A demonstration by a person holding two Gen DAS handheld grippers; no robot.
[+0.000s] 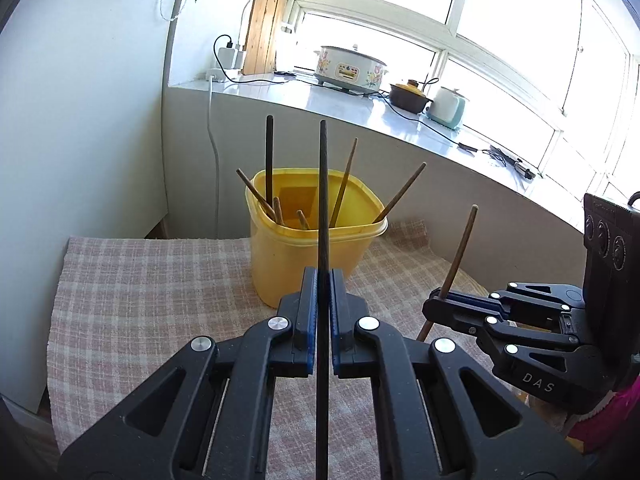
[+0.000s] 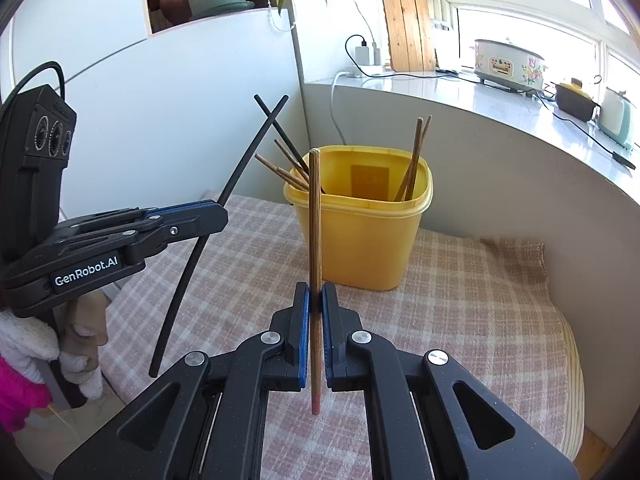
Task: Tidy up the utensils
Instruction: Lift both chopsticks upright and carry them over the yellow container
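Two claws are seen, each clenched on a single chopstick above a checked cloth (image 1: 140,280). In the left wrist view, the left claw (image 1: 323,280) is closed on a black chopstick (image 1: 323,200), which is held upright between the blue pads (image 1: 312,312) and runs toward 12 o'clock across the front of the yellow tub (image 1: 304,256). The right claw (image 1: 434,306) is seen at 3 o'clock, gripping a brown chopstick (image 1: 462,248) that leans slightly toward 1 o'clock, apart from the tub.

In the right wrist view, the right claw (image 2: 315,308) is shown clamped on the same brown chopstick (image 2: 315,240), held upright, its reddish end hanging below the pads. The left claw (image 2: 218,214) is seen at 9 o'clock, with its black chopstick (image 2: 224,200) slanting from 7 o'clock to 1 o'clock.

The yellow tub (image 2: 360,240) stands on the cloth at 12 o'clock, beyond both claws. Several chopsticks are already standing inside it: a black one (image 1: 269,160) and brown ones (image 1: 346,180) leaning against the rim. Neither held chopstick is inside the tub.

A white counter (image 1: 360,108) is curved behind the tub, at 1 o'clock; a flowered cooker (image 1: 351,69), a brown pot (image 1: 410,98) and a pale green pot (image 1: 447,108) are set on it.
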